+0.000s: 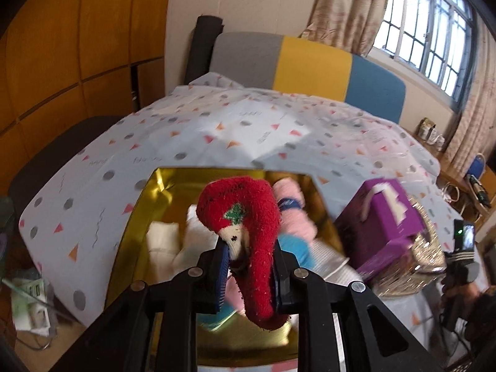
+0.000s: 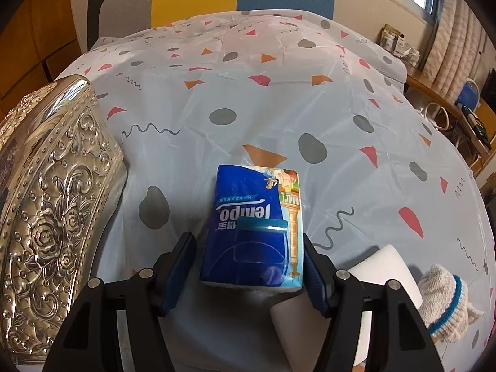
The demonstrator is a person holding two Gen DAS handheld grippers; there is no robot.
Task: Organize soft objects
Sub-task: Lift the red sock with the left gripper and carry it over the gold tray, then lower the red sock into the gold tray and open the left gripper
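Note:
My left gripper [image 1: 249,271] is shut on a red fuzzy sock [image 1: 248,217] with a green tree mark and holds it above a gold tin box [image 1: 148,192]. White [image 1: 173,241], pink [image 1: 294,204] and blue [image 1: 296,248] soft items lie inside the box. My right gripper [image 2: 248,271] is open around a blue Tempo tissue pack [image 2: 252,226] lying on the patterned tablecloth [image 2: 279,99]; its fingers stand on either side, with a gap on the left. A cream knit sock with a blue band [image 2: 446,297] lies at the right.
An embossed silver box [image 2: 52,204] stands at the left in the right wrist view. A purple tissue box [image 1: 384,217] rests on it in the left wrist view. A white foam block [image 2: 381,279] lies under the right finger. A grey, yellow and blue chair back [image 1: 310,62] stands behind the table.

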